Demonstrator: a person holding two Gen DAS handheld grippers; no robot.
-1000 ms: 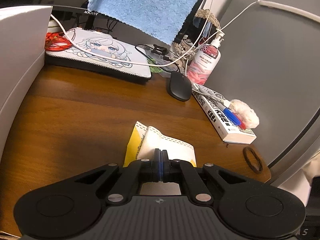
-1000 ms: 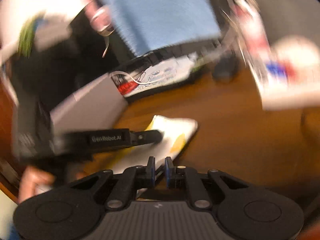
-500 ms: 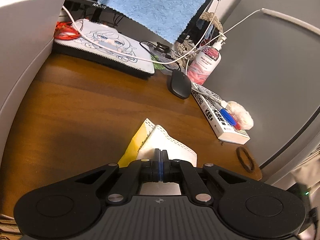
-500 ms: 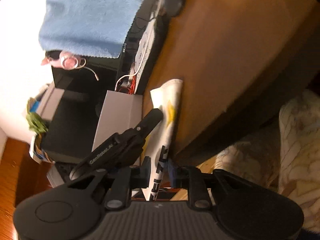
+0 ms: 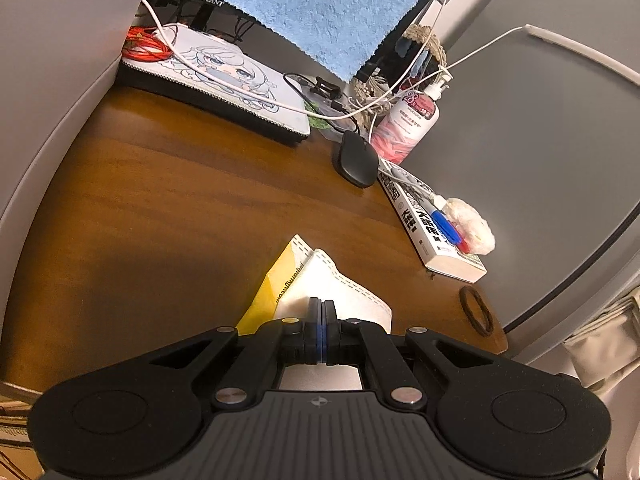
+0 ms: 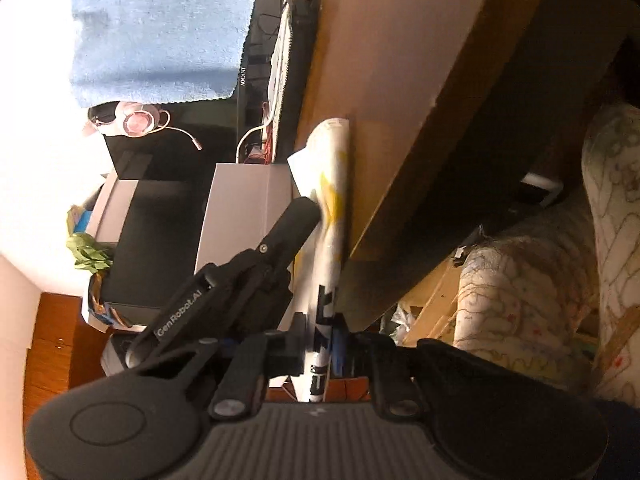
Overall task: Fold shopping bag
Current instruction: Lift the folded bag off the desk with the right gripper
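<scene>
the white-and-yellow paper shopping bag (image 5: 316,280) sits at the tabletop's (image 5: 168,208) near edge. left gripper (image 5: 320,330) is clenched, pressing it; right gripper (image 6: 320,344) is pinching its overhanging end. a hard tug could slide or tear it. only the right view shows that overhang — and the black mouse (image 5: 357,160) shows only in the left.

"AOCANT" on the monitor (image 5: 208,0); "GenRobot.AI" on the left gripper (image 6: 310,210).
</scene>
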